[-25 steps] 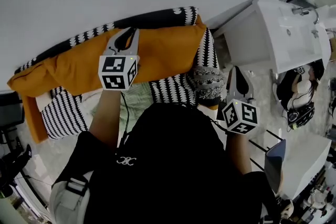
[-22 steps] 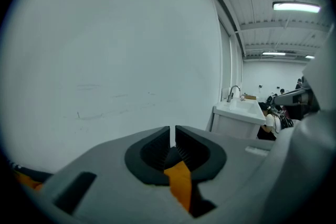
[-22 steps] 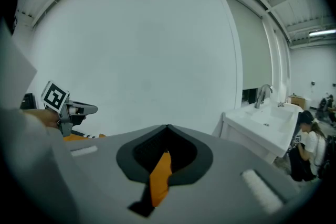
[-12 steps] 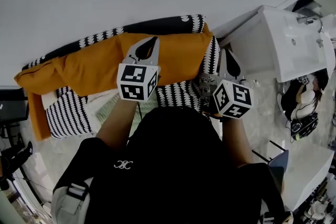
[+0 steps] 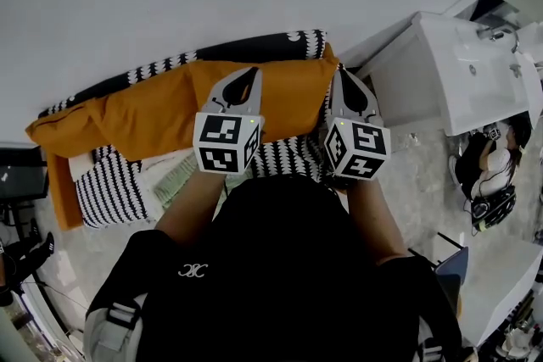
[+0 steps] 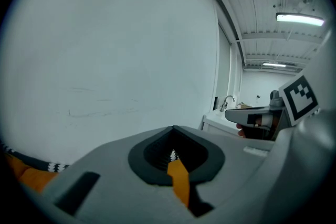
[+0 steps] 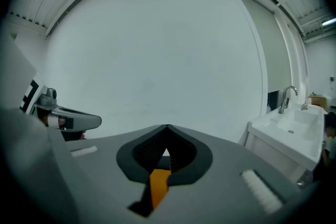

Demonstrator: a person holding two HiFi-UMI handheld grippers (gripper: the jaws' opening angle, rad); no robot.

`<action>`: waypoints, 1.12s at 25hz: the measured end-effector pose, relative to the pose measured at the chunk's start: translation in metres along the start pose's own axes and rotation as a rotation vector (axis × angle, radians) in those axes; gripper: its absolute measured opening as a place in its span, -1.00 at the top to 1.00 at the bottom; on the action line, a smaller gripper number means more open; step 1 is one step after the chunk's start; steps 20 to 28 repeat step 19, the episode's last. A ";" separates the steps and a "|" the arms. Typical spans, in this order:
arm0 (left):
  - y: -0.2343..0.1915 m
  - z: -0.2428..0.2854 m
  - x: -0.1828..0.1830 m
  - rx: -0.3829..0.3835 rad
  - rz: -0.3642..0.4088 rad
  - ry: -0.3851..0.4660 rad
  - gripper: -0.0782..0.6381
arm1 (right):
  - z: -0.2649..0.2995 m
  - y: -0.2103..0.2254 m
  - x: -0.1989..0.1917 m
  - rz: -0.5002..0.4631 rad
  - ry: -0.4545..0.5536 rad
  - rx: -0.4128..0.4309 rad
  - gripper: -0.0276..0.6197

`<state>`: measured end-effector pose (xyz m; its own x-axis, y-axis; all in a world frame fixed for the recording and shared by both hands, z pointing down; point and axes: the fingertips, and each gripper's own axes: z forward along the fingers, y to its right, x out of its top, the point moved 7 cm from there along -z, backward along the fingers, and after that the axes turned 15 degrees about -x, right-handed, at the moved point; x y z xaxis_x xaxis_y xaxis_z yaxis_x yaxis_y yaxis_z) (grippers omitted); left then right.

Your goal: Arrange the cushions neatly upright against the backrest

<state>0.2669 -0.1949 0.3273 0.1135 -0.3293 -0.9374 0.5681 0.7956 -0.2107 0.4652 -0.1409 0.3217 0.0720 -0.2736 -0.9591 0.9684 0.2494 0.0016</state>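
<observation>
A long orange cushion lies along the black-and-white striped backrest of a sofa, below a white wall. My left gripper points at the cushion's upper right part, jaws shut. My right gripper is shut at the cushion's right end. In the left gripper view the left gripper shows tips that meet, with orange fabric in the slot behind them. The right gripper looks the same, with orange fabric in its slot. Whether either one pinches fabric is hidden.
A striped cushion lies at the seat's left, with a green-patterned cloth beside it. A white sink cabinet with a tap stands right of the sofa. Dark equipment sits at the left edge.
The right gripper has swung in from beside the sofa's right end to the orange cushion's right end. The left gripper has moved right along the cushion, so the two now stand close together.
</observation>
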 end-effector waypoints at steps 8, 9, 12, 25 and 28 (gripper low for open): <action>0.010 0.006 -0.003 -0.011 -0.027 -0.004 0.76 | 0.002 0.008 0.000 0.003 0.008 0.028 0.90; 0.010 0.007 -0.003 -0.009 -0.026 -0.006 0.76 | 0.003 0.008 0.000 0.001 0.009 0.032 0.90; 0.011 0.010 -0.003 -0.002 -0.025 -0.011 0.76 | 0.006 0.010 -0.001 0.000 0.007 0.041 0.90; 0.020 0.012 -0.002 0.017 -0.020 -0.018 0.76 | 0.006 0.018 -0.001 0.000 0.012 0.058 0.90; 0.020 0.012 -0.002 0.017 -0.020 -0.018 0.76 | 0.006 0.018 -0.001 0.000 0.012 0.058 0.90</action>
